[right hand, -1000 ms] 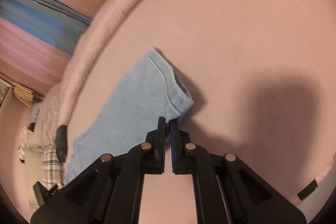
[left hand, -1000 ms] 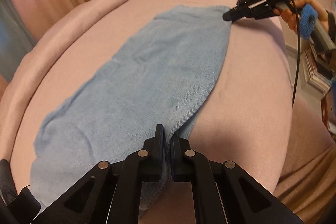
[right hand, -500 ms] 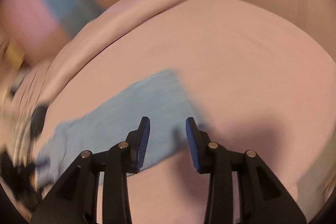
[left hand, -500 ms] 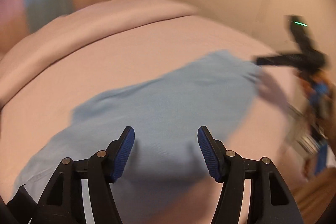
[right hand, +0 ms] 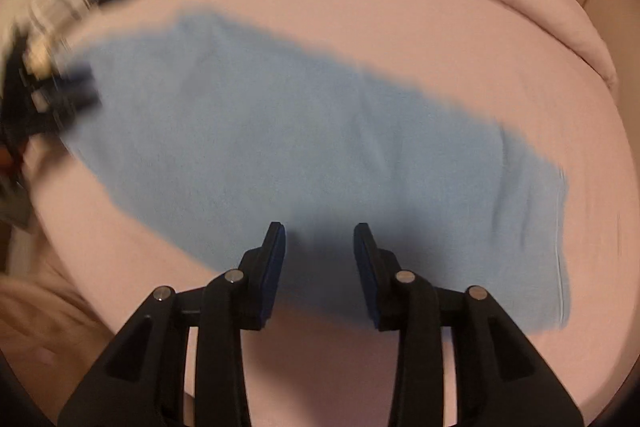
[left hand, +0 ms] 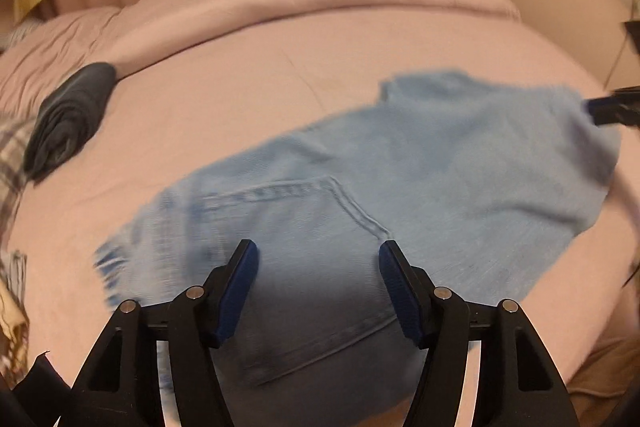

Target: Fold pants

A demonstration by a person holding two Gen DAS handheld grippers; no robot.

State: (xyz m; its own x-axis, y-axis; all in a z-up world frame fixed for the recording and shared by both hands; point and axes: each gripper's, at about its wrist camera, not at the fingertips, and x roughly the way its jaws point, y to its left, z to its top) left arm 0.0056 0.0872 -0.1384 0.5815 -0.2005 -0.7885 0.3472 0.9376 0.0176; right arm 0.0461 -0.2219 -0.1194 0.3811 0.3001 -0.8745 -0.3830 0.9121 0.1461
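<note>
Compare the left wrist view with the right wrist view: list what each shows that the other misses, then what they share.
Only the left wrist view shows the stitched back pocket on the pants, a dark rolled garment at the bed's far left, and plaid fabric at the edge.

Only the right wrist view shows the hemmed leg end at the right.

Both show the light blue pants lying flat on the pink bedding, and each shows its own claw open above the fabric, left claw and right claw, holding nothing.
</note>
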